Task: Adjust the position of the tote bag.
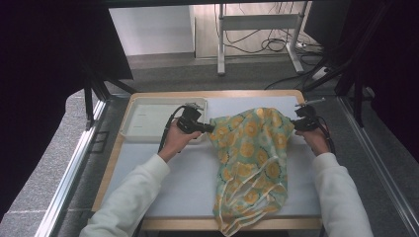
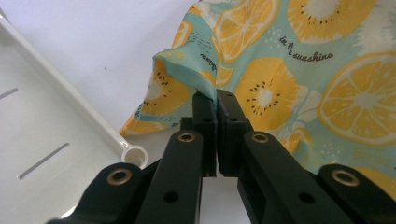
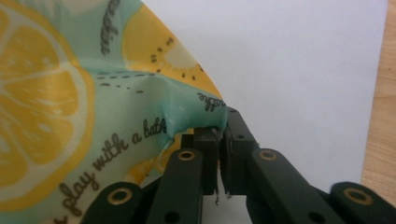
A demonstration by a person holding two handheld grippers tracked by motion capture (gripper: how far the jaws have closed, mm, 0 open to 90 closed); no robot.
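both hand-held grippers, left and right, clamped on the fruit-print cloth's top corners between them, next probably spreading it flat on the desk

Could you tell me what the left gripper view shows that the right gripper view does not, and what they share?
The left gripper view alone takes in the shallow white plastic tray with slots in its floor, beside the left claw, and the printed words "in the sunshine". The right gripper view alone takes in a strip of the pale wooden table edge past the right claw, and the print "play with a". Both share the thin teal cloth with yellow citrus slices, pinched at an edge between closed black jaws, over the white table mat.
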